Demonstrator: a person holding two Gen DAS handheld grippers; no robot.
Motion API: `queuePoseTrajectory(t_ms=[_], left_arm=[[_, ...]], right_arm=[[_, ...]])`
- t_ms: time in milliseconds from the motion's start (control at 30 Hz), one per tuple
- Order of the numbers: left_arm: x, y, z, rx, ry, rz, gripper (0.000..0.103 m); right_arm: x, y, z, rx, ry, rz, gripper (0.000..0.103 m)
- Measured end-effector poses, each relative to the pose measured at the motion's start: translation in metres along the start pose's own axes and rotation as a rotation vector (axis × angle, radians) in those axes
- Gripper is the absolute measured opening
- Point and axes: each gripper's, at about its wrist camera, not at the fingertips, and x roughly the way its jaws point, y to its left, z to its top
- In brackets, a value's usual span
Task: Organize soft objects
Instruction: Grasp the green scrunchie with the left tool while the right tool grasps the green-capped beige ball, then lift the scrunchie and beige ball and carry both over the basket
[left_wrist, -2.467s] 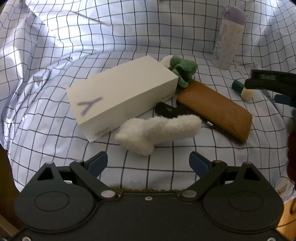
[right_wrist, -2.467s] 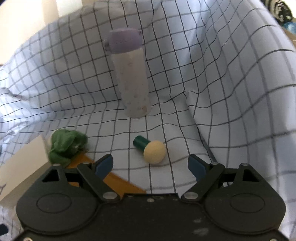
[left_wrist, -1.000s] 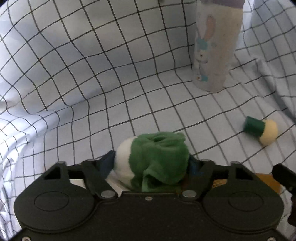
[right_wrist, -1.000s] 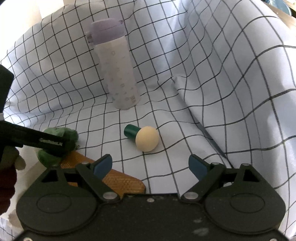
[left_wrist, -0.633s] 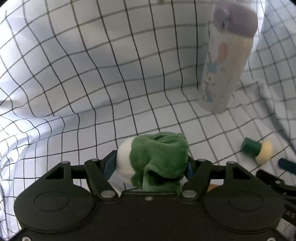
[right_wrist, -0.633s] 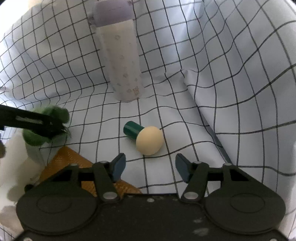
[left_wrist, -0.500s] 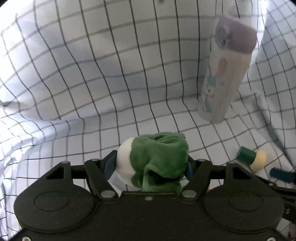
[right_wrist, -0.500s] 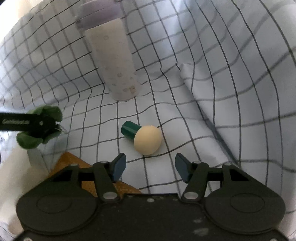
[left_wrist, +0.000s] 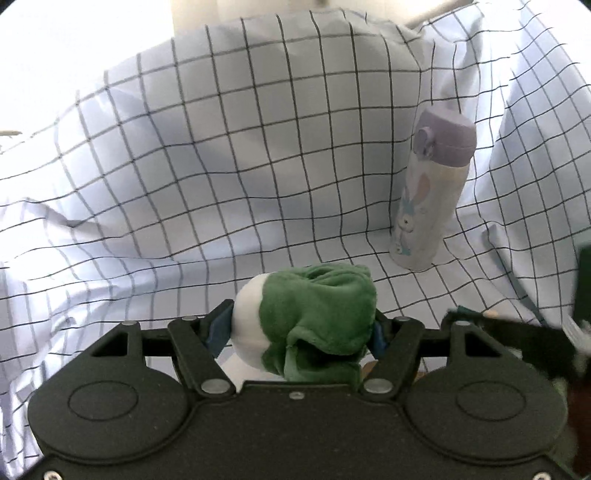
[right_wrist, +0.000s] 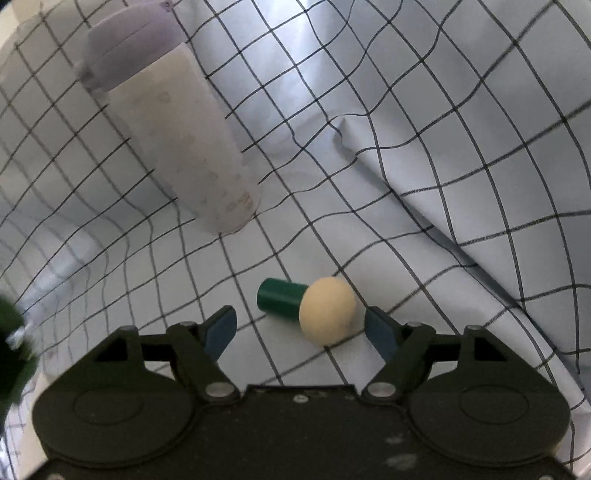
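Your left tongs (left_wrist: 301, 330) are clamped on the green and white plush (left_wrist: 306, 317), pads pressing its two flanks, and since a second ago you have lifted it clear of the checked cloth (left_wrist: 184, 166); the view now takes in more of the cloth and the whole lilac bottle (left_wrist: 430, 192), which stands ahead and to the right of the tongs. That suggests the pick is done and the carry has begun, so what remains is to find where the plush belongs.

Your right tongs (right_wrist: 301, 328) have just been opening, after narrowing half a second back. They stand partly spread and hold nothing. The mushroom-shaped sponge (right_wrist: 308, 308) lies on the cloth between the tips, nearer the right one, with neither pad visibly pressing it. It looks like your next soft item.

The plush is bunched and squashed, a white end toward the left pad and folded green pile filling the rest of the gap. The sponge has a cream rounded head and a dark green stub handle pointing left.
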Motion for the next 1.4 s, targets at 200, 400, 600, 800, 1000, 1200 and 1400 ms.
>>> queuePoseTrajectory(t_ms=[200, 400, 600, 800, 1000, 1200, 1400], left_arm=[[-0.027, 0.006, -0.018, 0.013, -0.036, 0.016, 0.066], [-0.052, 0.009, -0.035, -0.002, -0.032, 0.006, 0.066], [-0.082, 0.005, -0.056, -0.023, -0.023, 0.009, 0.066], [-0.120, 0.004, -0.085, -0.086, -0.003, -0.002, 0.066], [-0.159, 0.011, -0.123, -0.142, 0.005, 0.003, 0.066], [-0.188, 0.004, -0.165, -0.192, 0.017, -0.005, 0.066], [-0.206, -0.010, -0.202, -0.238, 0.037, -0.025, 0.066]], right_arm=[[0.005, 0.008, -0.001, -0.050, -0.031, -0.059, 0.059], [-0.009, -0.002, -0.006, -0.096, -0.050, -0.001, 0.058], [-0.058, -0.014, -0.018, -0.161, -0.086, 0.083, 0.058], [-0.131, -0.032, -0.050, -0.251, -0.149, 0.201, 0.058], [-0.203, -0.060, -0.098, -0.315, -0.213, 0.310, 0.058], [-0.261, -0.093, -0.149, -0.352, -0.253, 0.393, 0.059], [-0.299, -0.114, -0.198, -0.394, -0.295, 0.426, 0.059]])
